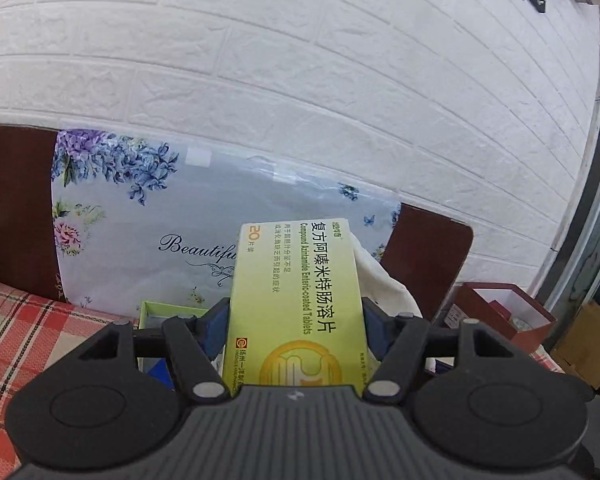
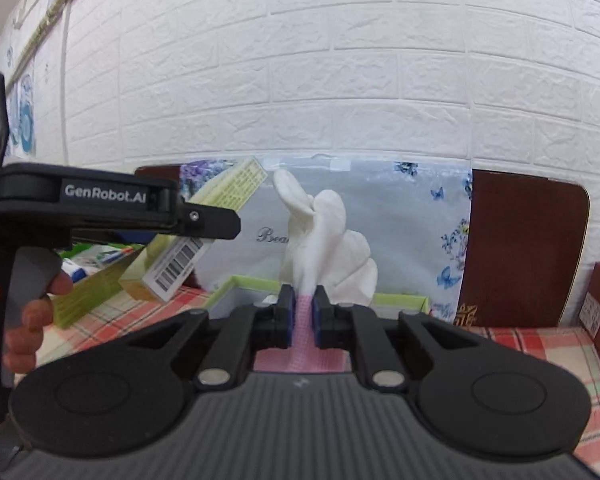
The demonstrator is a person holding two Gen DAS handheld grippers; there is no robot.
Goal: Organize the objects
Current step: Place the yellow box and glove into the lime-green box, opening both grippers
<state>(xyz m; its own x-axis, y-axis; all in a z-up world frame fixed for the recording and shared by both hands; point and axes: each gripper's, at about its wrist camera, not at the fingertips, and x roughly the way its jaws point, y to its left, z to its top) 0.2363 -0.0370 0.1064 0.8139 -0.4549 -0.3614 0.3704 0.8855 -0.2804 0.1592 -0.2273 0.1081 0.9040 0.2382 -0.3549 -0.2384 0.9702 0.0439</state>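
At left, the left hand-held gripper [image 1: 296,320] clamps a yellow-green tablet box [image 1: 296,292] by its long sides, held clear above the checked bench [image 1: 24,320], presumably for sorting into the green tray [image 2: 400,302] ahead. At right, the right hand-held gripper [image 2: 303,312] pinches a pink-cuffed white glove [image 2: 328,248] shut-jawed, the glove standing just beside the box and crowding the tray's opening before the floral panel [image 2: 420,220].
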